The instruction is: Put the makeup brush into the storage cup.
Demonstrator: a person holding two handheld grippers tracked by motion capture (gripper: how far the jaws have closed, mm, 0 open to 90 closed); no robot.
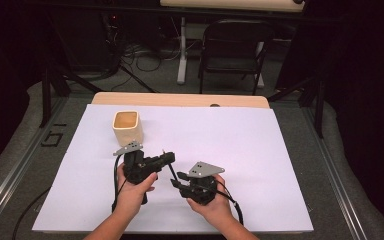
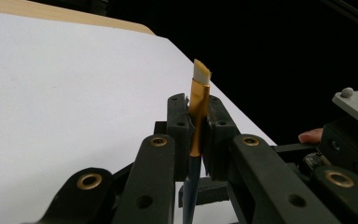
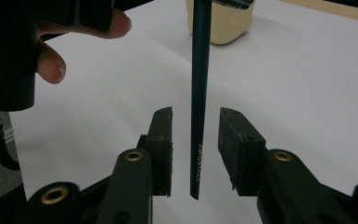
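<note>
My left gripper is shut on a paintbrush, its pads clamped on the gold ferrule just below the pale flat bristles. The brush's dark blue handle runs down between the jaws of my right gripper. Those jaws stand apart on either side of the handle with a gap on both sides, so the pads do not press on it. In the high view the left gripper and right gripper meet near the front middle of the white sheet, with the thin brush between them.
A cream square cup stands upright on the sheet at the back left, also seen behind the handle as the cup. The wooden table edge runs along the far side. A black folding chair and cables lie beyond the table.
</note>
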